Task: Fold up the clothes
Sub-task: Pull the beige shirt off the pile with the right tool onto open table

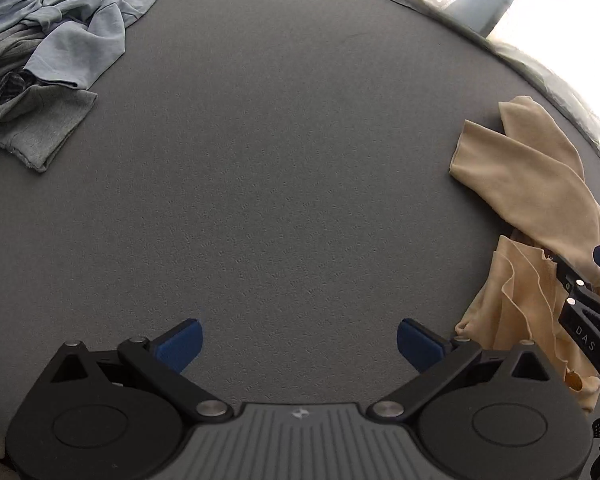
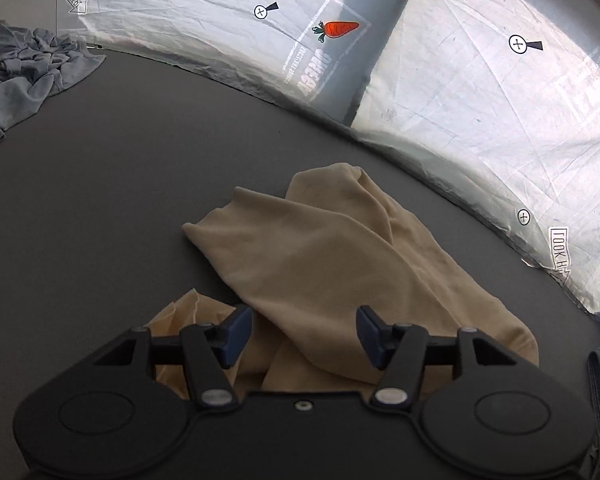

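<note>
Beige garment (image 2: 320,248): soft knit fabric, crumpled and unfolded, lying on the dark grey desk (image 2: 120,200) near its right edge. One long section extends diagonally away across the surface; a thinner, wrinkled portion is bunched beneath it at the near end.

Blue-grey clothes (image 1: 56,32): several pieces in a tangled, unfolded heap at the desk's far left corner, well apart from the beige garment.
</note>
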Motion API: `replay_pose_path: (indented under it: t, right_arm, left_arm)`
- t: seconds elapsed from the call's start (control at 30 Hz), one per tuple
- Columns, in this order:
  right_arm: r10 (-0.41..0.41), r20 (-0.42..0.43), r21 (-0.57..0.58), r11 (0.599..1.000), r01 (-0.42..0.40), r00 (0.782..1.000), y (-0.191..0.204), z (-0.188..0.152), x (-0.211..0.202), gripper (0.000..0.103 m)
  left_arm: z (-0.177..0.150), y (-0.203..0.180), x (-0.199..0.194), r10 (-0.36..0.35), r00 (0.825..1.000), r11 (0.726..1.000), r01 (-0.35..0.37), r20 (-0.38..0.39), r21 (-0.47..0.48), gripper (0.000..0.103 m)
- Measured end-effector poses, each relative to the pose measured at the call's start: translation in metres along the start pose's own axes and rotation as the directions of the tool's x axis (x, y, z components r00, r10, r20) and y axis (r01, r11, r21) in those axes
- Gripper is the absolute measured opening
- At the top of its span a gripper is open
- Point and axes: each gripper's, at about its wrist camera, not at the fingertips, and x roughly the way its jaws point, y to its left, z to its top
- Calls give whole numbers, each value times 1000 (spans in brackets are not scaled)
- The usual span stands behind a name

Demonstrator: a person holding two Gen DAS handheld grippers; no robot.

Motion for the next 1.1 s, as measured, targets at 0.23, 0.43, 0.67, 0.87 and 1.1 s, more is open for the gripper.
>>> replay_pose_path:
  t: [0.23,0.43,0.67,0.87,1.1]
  right_arm:
    - [4,57,101,995,-9,998,-36,-13,-17,15]
    - [-49,194,409,912,-35,980,-121,-36,-76,6]
    - [-474,-9,572,720,393,880,-241,-97,-112,5]
    - [-468,-355,463,664,587,809,-284,-162,-81,35]
    - [-266,-211,717,612,333,941,-241,-163,-70,47]
  left_arm:
    - [-17,0,5,23,1000,999,-23,-16,-40,102]
    - [-31,-20,-1,-7,1000,1000,7,18,-14,102]
    - [-43,-65,-15,-76,989,991,61,127,116,101]
    - [-41,-105,-24,-97,977,964,45,192,262,93]
    - [-30,-149,-39,-192,957,897,81,218,435,77]
